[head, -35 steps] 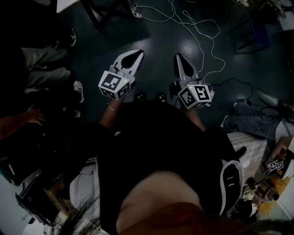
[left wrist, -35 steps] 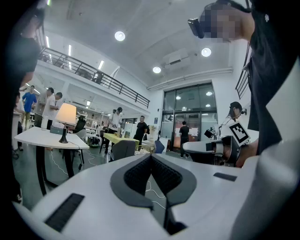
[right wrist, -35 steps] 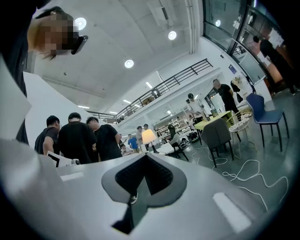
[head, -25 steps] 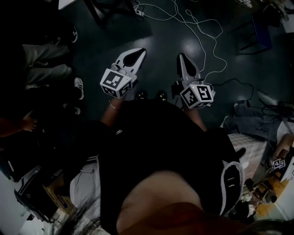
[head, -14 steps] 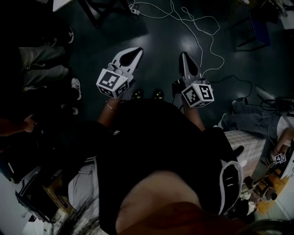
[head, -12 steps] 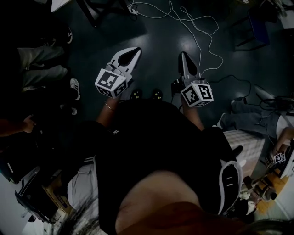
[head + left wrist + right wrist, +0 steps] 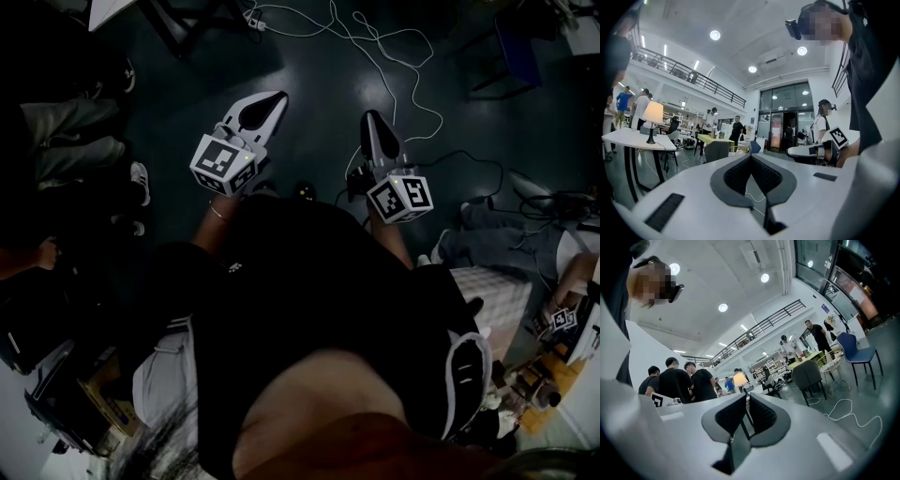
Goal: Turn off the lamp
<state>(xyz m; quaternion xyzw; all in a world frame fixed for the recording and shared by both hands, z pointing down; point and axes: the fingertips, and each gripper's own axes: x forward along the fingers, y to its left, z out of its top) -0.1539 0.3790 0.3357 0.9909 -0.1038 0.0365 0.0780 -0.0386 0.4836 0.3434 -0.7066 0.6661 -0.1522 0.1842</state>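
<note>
Far off, the lit lamp stands nearly straight ahead of the clenched, empty right hand-held gripper.

Floor ahead lies open save a white cable across it; bystanders' legs crowd the left, and a gray chair stands right of the white table bearing the lamp.

Floor: dark, glossy, with pale reflections of ceiling lights; fills the upper half of the head view.
White cable: lies on the floor in loose loops, upper centre to upper right.
Black cable: on the floor, right of centre.
Table: white top, dark legs, stands on the floor at left of the left gripper view.
Lamp: upright on the table, shade glowing.
</note>
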